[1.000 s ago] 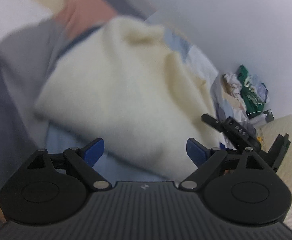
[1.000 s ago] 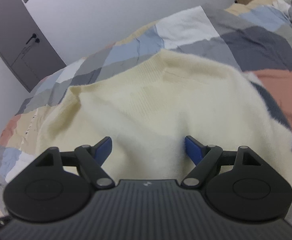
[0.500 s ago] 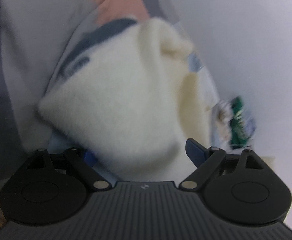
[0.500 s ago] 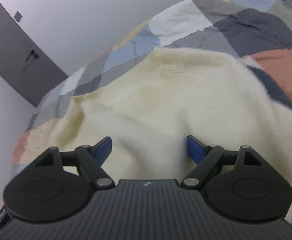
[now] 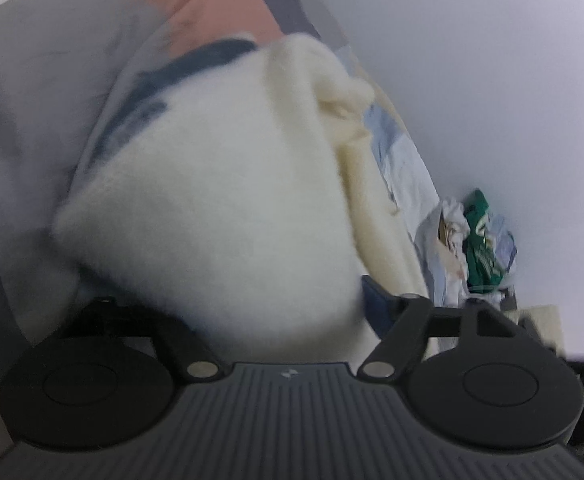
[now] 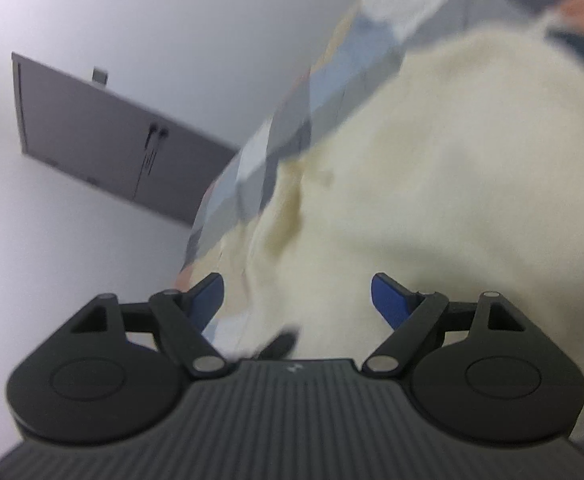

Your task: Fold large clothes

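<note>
A fluffy cream sweater (image 5: 220,200) lies on the patchwork bedspread (image 5: 52,92). In the left wrist view its folded bulk fills the space between the jaws of my left gripper (image 5: 252,296); the jaws stand wide open and the left blue pad is hidden by the cloth. In the right wrist view the sweater (image 6: 431,184) lies in front of and between the open jaws of my right gripper (image 6: 295,296), both blue pads showing. Both views are blurred.
A pile of mixed clothes with a green item (image 5: 479,236) sits by the white wall at the bed's far end. A grey door (image 6: 104,148) stands in the wall beyond the bed's edge. The bedspread (image 6: 276,148) extends past the sweater.
Both grippers have swung and pushed closer into the sweater. The cloth now covers my left gripper's left pad. The right view has tilted toward the door and wall. Jaws stayed open.
</note>
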